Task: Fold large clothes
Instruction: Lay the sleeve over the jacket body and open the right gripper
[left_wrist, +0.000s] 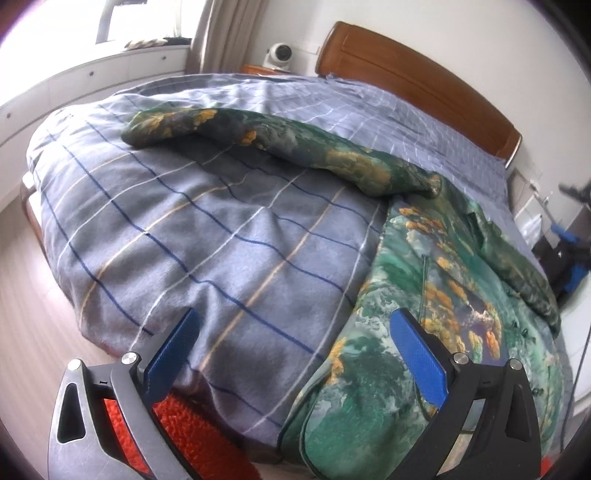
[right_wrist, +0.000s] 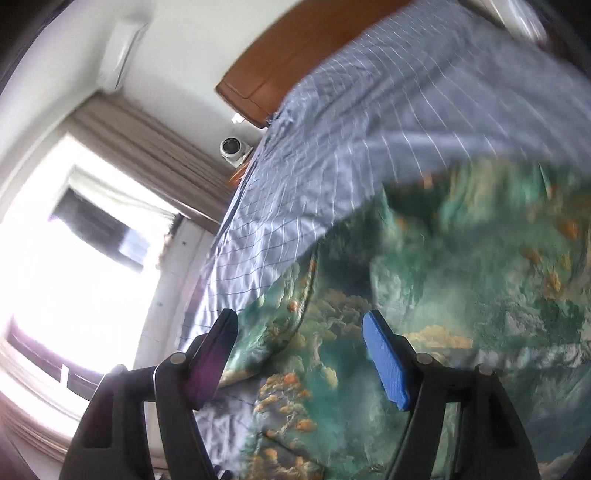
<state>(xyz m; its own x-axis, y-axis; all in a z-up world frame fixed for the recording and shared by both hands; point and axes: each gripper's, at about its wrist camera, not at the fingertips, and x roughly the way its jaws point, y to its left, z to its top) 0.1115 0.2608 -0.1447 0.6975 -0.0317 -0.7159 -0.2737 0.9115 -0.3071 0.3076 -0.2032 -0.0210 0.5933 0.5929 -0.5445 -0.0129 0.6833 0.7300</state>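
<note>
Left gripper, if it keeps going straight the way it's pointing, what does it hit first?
Probably the blue checked bedspread, just left of the green patterned garment. The left gripper is open and empty; depth is uncertain.

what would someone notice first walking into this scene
The green and orange printed garment grabs the eye, spread over the right side of the bed with one long sleeve stretched away across the blue checked bedspread. Behind it, the brown wooden headboard stands against the white wall. Both the left gripper and the right gripper have open jaws holding nothing.
</note>
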